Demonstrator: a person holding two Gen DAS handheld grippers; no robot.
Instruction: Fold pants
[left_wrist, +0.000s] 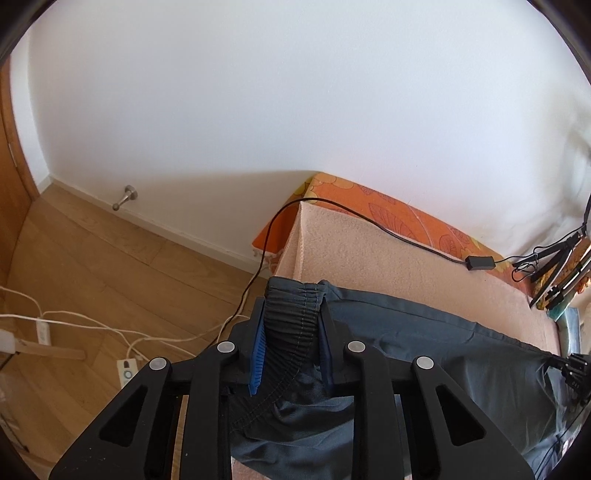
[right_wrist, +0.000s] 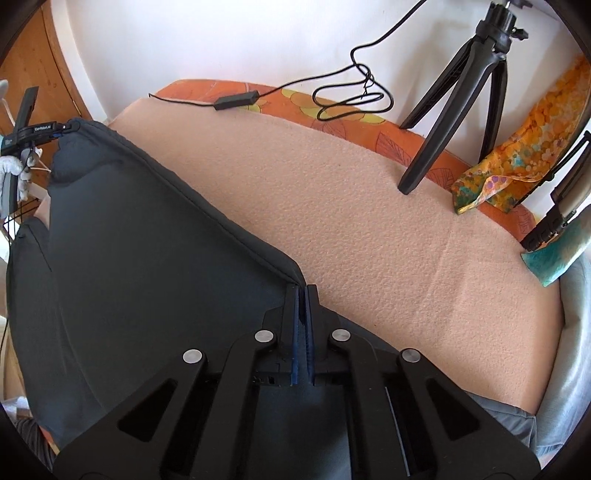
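Observation:
Dark grey pants (left_wrist: 424, 325) lie stretched across a peach blanket (left_wrist: 369, 251) on a bed. My left gripper (left_wrist: 293, 306) is shut on the gathered elastic waistband (left_wrist: 291, 325), which bunches between its blue pads and is lifted off the bed corner. In the right wrist view the pants (right_wrist: 147, 240) spread out to the left. My right gripper (right_wrist: 303, 291) is shut on a corner of their far edge, its jaws nearly together. The left gripper (right_wrist: 70, 127) shows at the far left, held by a gloved hand (right_wrist: 11, 166). The right gripper (left_wrist: 557, 360) appears at the pants' other end.
A black tripod (right_wrist: 461, 92) stands on the blanket (right_wrist: 369, 221) at the back right, beside a patterned cloth (right_wrist: 517, 158). A black cable with an inline box (right_wrist: 236, 101) runs along the orange sheet (right_wrist: 424, 144). White cables and a power strip (left_wrist: 127, 369) lie on the wooden floor.

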